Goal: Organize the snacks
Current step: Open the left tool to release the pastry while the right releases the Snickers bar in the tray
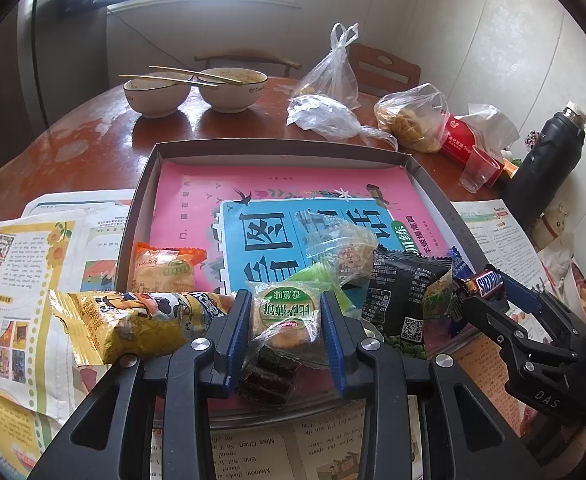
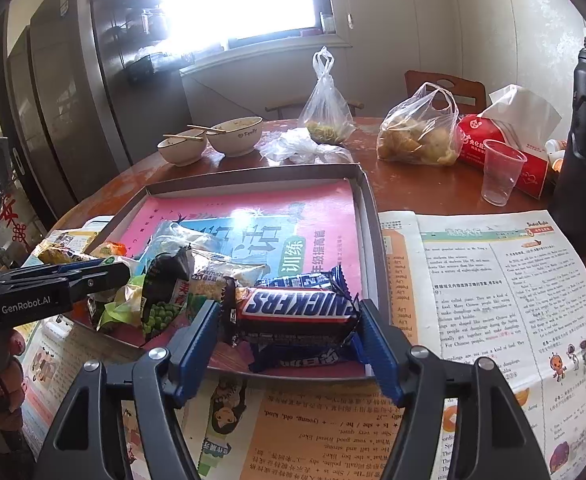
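A shallow grey box [image 1: 145,184] lined with a pink book holds several snacks at its near end. My left gripper [image 1: 286,312] is shut on a clear-wrapped pastry with a green label [image 1: 287,318], above a dark wrapped cake [image 1: 267,380]. A yellow snack bag [image 1: 141,322] lies to its left, an orange-wrapped cake [image 1: 163,270] behind it, a black pea packet [image 1: 407,296] to its right. My right gripper [image 2: 289,320] is shut on a Snickers bar [image 2: 297,306] over the box's near right corner [image 2: 367,200], above a blue packet [image 2: 305,358]. The right gripper also shows in the left wrist view [image 1: 483,284].
Newspapers [image 2: 493,288] cover the table around the box. Two bowls with chopsticks [image 1: 197,90], plastic bags of food [image 1: 413,118], a red tissue pack [image 2: 497,148], a clear cup [image 2: 501,176] and a black flask [image 1: 549,164] stand behind and to the right.
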{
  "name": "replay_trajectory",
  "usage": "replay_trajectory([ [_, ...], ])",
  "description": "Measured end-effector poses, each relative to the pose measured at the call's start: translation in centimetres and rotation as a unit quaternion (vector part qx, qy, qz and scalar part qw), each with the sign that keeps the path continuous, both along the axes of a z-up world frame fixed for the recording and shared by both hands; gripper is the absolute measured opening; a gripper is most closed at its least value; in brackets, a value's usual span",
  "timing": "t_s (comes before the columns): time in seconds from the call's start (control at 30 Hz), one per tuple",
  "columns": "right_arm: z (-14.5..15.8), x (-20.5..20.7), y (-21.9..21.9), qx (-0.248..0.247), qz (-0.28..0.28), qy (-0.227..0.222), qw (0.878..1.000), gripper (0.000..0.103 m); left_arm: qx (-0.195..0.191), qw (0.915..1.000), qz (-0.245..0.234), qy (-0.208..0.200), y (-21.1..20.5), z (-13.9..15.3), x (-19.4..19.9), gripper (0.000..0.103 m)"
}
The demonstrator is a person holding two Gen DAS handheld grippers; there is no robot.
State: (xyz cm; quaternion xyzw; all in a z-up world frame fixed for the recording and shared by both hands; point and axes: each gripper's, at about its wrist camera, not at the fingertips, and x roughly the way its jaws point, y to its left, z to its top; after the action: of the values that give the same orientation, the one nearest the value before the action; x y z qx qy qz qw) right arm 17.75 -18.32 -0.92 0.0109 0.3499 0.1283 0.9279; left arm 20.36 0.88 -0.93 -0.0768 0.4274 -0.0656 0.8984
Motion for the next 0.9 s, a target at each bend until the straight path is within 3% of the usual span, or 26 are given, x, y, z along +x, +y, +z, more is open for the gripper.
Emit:
replay_trajectory([
  [0.23, -0.1, -0.3, 0.0, -0.008, 0.007, 0.001, 1.0, 0.072, -0.002, 1.0, 0.001, 0.0, 0.1, 0.0, -0.1, 0.037],
  [0.37, -0.2, -0.4, 0.1, -0.013, 0.009, 0.003, 1.0, 0.072, 0.0, 1.0, -0.001, -0.002, 0.0, 0.2, -0.3, 0.045],
  [0.9, 0.8, -0.9, -0.8, 0.004, -0.007, -0.014, 1.0, 0.079, 0.008, 0.9999, 0.001, -0.008, -0.3, 0.6, -1.0, 0.058],
])
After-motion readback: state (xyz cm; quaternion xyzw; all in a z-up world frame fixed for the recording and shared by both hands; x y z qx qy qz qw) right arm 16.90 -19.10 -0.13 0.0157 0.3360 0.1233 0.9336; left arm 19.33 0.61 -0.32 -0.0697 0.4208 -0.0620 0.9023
